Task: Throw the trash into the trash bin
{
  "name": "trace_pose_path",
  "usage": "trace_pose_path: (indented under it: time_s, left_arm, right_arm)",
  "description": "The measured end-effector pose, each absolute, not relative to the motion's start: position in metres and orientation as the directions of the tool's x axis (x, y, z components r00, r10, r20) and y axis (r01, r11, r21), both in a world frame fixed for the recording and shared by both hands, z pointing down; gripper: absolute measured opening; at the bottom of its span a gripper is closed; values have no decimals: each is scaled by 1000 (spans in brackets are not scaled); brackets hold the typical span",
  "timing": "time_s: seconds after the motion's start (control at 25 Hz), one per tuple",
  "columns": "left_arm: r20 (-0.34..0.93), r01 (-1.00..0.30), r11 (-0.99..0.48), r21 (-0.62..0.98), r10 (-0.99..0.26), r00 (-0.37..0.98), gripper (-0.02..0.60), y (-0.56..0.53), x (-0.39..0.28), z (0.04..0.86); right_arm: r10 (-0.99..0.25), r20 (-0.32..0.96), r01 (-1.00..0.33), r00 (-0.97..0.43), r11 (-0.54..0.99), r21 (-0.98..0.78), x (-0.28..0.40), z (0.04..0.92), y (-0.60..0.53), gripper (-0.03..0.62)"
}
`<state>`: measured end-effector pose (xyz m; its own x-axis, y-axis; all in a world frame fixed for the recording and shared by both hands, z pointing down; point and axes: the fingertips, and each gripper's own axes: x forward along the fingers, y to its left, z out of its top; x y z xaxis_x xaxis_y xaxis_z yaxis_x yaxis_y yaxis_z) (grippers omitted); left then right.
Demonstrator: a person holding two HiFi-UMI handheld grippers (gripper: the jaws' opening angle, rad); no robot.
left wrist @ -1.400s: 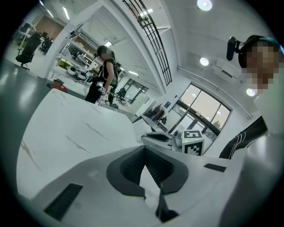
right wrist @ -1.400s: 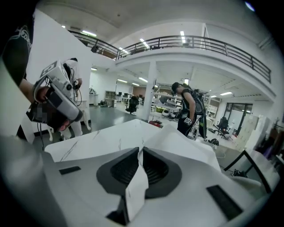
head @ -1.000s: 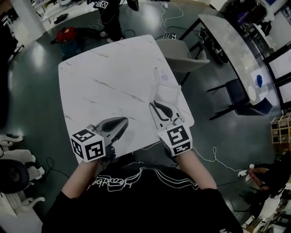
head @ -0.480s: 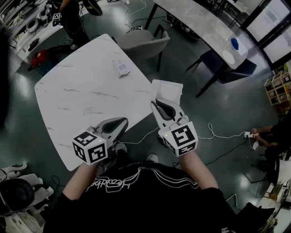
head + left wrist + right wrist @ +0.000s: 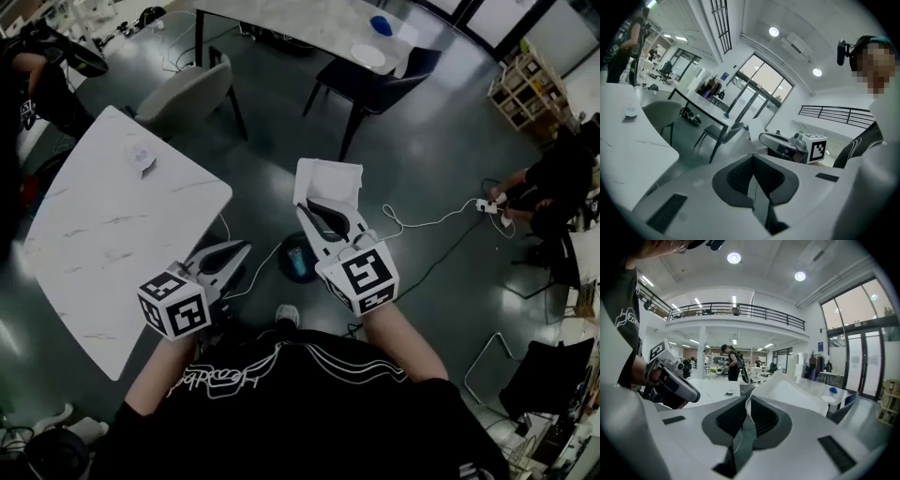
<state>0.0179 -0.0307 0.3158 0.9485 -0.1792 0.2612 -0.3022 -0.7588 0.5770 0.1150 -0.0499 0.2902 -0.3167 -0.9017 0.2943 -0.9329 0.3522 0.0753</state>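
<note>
- White paper trash [image 5: 330, 178]: clamped between the jaws of the right gripper [image 5: 319, 206], up in the air.
- Now carried off the table [image 5: 112, 234] to the right, above the floor, near the dark bin [image 5: 298, 260].
- Left gripper [image 5: 242, 249]: jaws together, empty.
- Likely next: lower over bin, release.

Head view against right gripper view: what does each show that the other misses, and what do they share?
Head view only: the dark bin on the floor, seen between the two grippers. Right gripper view only: the balcony railing and ceiling lights. Both: the right gripper shut on white paper, the left gripper, and the white table.
</note>
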Motion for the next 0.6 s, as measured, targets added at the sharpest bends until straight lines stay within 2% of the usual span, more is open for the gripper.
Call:
trace_pose_path:
  time_s: [0.32,0.6]
  left_arm:
    - [291,-150,-813,563,24,956,3,19,123,320]
    - [332,-81,-812,578,144,932,3,37,166,338]
  right_arm:
    - [-951,278,-986,-132,154,61,217,296,21,51]
    - [-953,302,-999,-19,30,29,261,312,50,51]
